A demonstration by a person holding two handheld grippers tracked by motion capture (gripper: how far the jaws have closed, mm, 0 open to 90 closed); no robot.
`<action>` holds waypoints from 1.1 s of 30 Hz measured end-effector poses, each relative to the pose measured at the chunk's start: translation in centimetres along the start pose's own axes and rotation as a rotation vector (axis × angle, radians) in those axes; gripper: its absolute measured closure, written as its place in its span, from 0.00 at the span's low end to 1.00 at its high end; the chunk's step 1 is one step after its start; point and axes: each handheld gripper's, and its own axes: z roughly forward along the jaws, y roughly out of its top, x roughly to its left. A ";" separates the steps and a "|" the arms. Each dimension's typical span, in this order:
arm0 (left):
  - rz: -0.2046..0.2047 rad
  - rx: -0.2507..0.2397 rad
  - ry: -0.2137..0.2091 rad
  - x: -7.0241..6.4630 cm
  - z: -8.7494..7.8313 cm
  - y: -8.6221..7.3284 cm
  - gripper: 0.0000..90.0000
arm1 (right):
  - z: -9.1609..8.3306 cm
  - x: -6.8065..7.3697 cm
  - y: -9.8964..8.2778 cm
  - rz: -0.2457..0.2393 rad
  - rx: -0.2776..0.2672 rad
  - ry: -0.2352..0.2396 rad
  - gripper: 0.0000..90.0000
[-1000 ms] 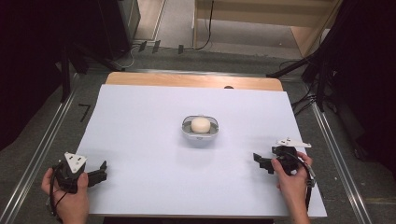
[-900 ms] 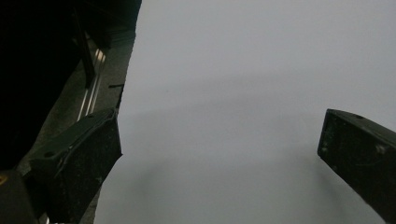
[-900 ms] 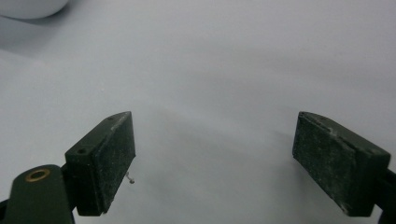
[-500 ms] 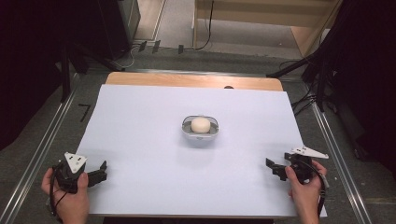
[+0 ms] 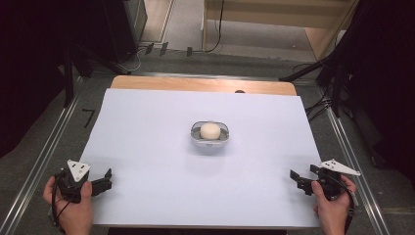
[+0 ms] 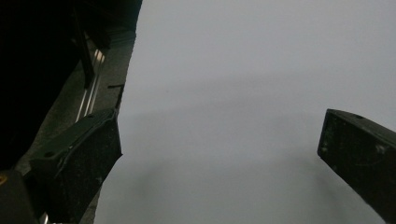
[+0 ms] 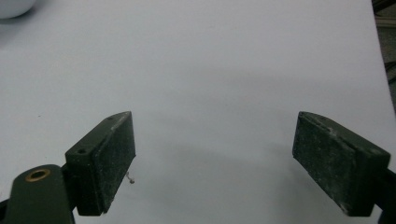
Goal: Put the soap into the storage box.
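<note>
High view: I hold the left gripper (image 5: 103, 180) and right gripper (image 5: 302, 180) at the near corners of the desk (image 5: 147, 147), well apart from the bowl (image 5: 209, 138) and its pale ball (image 5: 210, 130) at centre, leaving the approach clear. Left gripper view: jaws spread wide, empty. Right gripper view: jaws likewise wide, nothing held.

I count two grippers in my hands: one left gripper (image 5: 105, 179) at the near left corner, one right gripper (image 5: 299, 180) at the near right. Each has two black jaws, so four in all. One bowl (image 5: 209, 142) sits mid-table, with one pale round ball (image 5: 210, 130) inside it. One white sheet (image 5: 147, 147) covers one table (image 5: 195, 84).
</note>
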 end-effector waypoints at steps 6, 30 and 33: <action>-0.003 -0.003 0.000 0.0 0.0 0.0 0.00 | -1.0 -1.0 -0.6 0.008 -0.017 -0.016 0.15; -0.029 0.007 -0.015 0.3 0.1 0.0 0.00 | -1.6 -1.0 -1.8 0.007 -0.097 -0.070 0.15; -0.032 0.001 -0.014 0.3 0.0 0.0 0.00 | -1.6 -1.0 -1.8 0.011 -0.099 -0.067 0.15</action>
